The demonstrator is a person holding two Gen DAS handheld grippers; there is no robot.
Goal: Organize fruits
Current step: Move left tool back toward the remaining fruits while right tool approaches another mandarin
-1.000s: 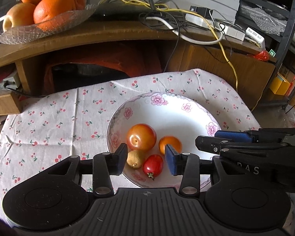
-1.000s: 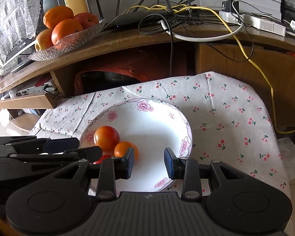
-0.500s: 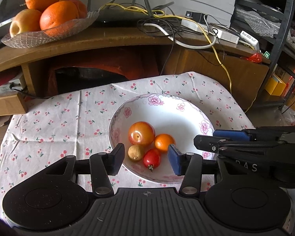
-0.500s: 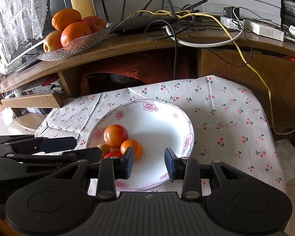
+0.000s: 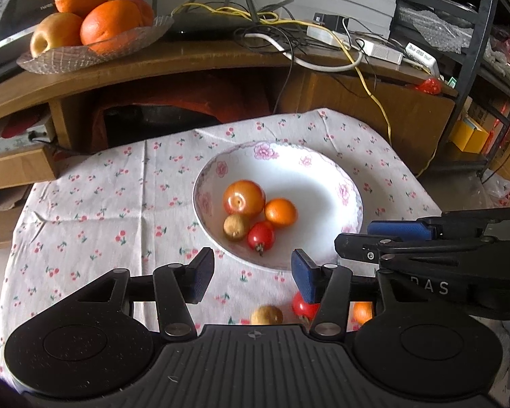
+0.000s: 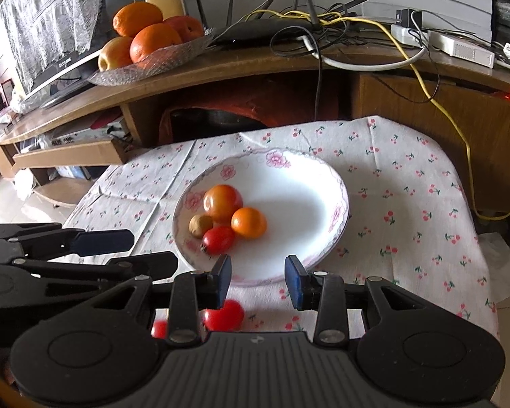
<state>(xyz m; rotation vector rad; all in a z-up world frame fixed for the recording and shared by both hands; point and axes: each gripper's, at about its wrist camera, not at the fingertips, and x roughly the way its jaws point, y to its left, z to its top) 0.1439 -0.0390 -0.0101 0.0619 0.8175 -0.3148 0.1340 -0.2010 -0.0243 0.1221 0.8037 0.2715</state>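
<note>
A white plate with a pink floral rim (image 5: 306, 183) (image 6: 289, 197) sits on the cherry-print cloth. In it lie a large orange-red fruit (image 5: 244, 198) (image 6: 222, 202), a small orange (image 5: 280, 211) (image 6: 249, 222), a brown fruit (image 5: 236, 226) (image 6: 200, 225) and a small red fruit (image 5: 261, 236) (image 6: 218, 239). Loose on the cloth by the near edge are a brown fruit (image 5: 267, 315), a red one (image 5: 304, 306) (image 6: 224, 316) and an orange one (image 5: 362, 312). My left gripper (image 5: 251, 272) is open and empty, short of the plate. My right gripper (image 6: 258, 272) is open over the plate's near rim.
A glass dish of oranges and an apple (image 5: 95, 40) stands on the wooden TV stand (image 5: 187, 64) behind the table, beside a router and tangled cables (image 5: 289, 30). A black metal shelf (image 5: 472, 34) stands at the right. The cloth's edges drop off left and right.
Both grippers have drawn back and up from the plate, which now looks smaller and farther. Loose fruits on the cloth near the front have come into view under the fingers.
</note>
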